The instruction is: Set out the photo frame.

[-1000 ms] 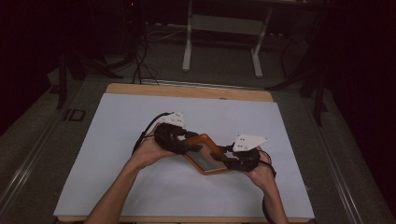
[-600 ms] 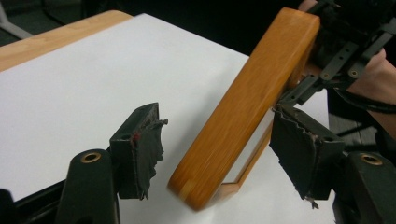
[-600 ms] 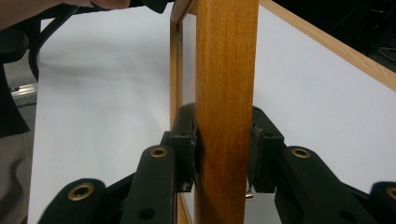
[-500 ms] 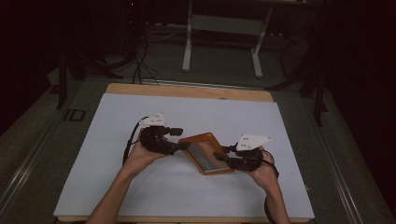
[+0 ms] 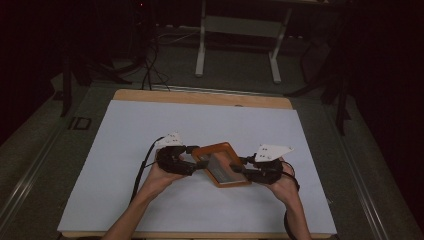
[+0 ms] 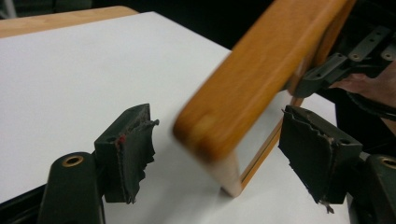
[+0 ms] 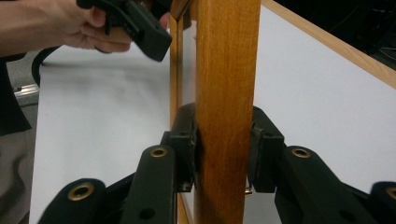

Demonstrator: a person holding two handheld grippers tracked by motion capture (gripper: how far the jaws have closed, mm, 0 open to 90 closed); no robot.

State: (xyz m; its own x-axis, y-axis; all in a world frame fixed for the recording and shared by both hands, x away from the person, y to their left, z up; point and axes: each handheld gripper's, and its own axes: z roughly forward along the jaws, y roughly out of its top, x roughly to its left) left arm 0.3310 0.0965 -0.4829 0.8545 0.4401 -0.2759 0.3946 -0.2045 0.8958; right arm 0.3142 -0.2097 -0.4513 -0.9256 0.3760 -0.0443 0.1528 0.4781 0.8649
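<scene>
Gripping tongs, right: the right tongs (image 7: 223,154) are clamped on the wooden frame (image 7: 226,93), one jaw pressed to each face of its upright edge bar.
Right tongs from above: the right tongs (image 5: 246,172) sit at the frame's near right corner, with the right hand (image 5: 282,186) behind them.
Left tongs, state: the left tongs (image 6: 219,163) stand wide, their torn black pads (image 6: 135,151) well apart and touching nothing.
Left tongs and frame: a corner of the wooden frame (image 6: 252,88) hangs in the gap between the two jaws, closer to the right-hand jaw in that view; neither pad touches the wood as far as the blur allows.
Left tongs from above: the left tongs (image 5: 192,159) point at the frame's left side, held by the left hand (image 5: 160,175).
Frame, position: the wooden frame (image 5: 221,164) lies between the two tongs, near the middle of the tabletop toward its near edge, turned at a slant to the table's edges.
Frame, attitude: in the left gripper view one corner rests on the sheet while the rest rises tilted toward the right tongs.
Frame, make: orange-brown wood around a grey inner panel.
Tabletop: a white sheet (image 5: 125,145) covers the tabletop, with bare wood along the far edge (image 5: 200,97).
</scene>
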